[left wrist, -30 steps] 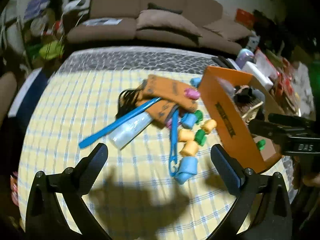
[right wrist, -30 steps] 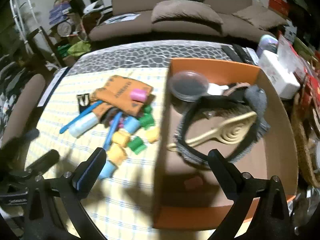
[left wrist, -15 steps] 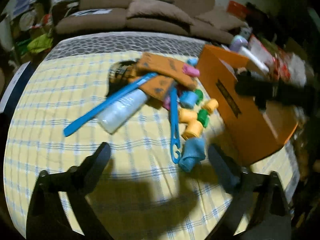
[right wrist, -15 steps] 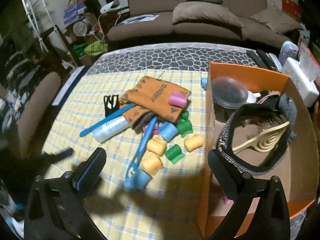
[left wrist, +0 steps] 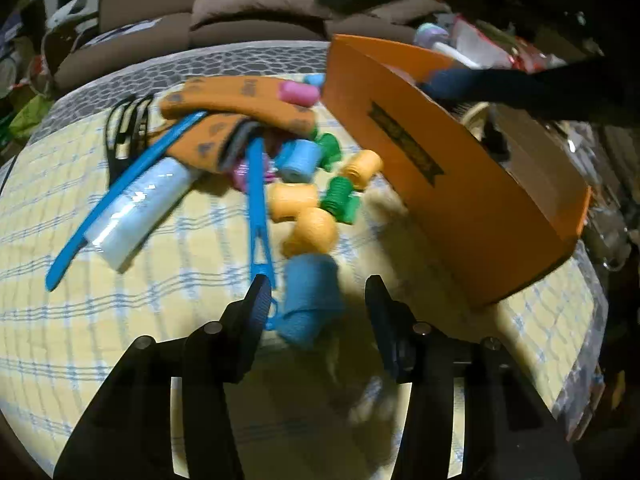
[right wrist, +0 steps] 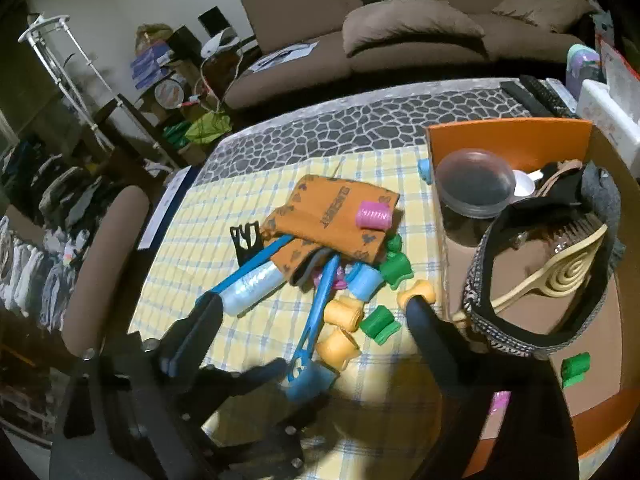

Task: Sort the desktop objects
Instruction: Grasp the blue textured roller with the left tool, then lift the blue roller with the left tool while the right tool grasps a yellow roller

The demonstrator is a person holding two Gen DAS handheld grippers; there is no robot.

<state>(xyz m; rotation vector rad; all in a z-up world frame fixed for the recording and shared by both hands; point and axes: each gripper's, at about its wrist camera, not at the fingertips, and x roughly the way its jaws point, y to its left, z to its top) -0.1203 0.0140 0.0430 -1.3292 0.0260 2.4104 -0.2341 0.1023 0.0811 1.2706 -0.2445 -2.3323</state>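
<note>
A pile of hair rollers, combs and an orange cloth pouch [left wrist: 240, 100] lies on the checked tablecloth. My left gripper [left wrist: 316, 300] is open, low over the table, its fingers on either side of a blue hair roller [left wrist: 312, 300] without gripping it. The same roller shows in the right wrist view [right wrist: 310, 382], with the left gripper [right wrist: 296, 384] around it. My right gripper [right wrist: 316, 312] is open and empty, held high above the pile. The orange box [left wrist: 460, 184] stands to the right and holds a headband, a comb and a green roller [right wrist: 576, 368].
A blue comb [left wrist: 120, 196], a blue clip tool [left wrist: 258, 208], a clear-wrapped tube [left wrist: 140, 208], and orange [left wrist: 312, 232] and green rollers [left wrist: 338, 200] lie near the blue roller. A sofa stands behind the table. Clutter lies past the box on the right.
My left gripper has dropped forward to the blue roller and narrowed its opening around it. My right gripper has pulled back from over the box and up, above the pile.
</note>
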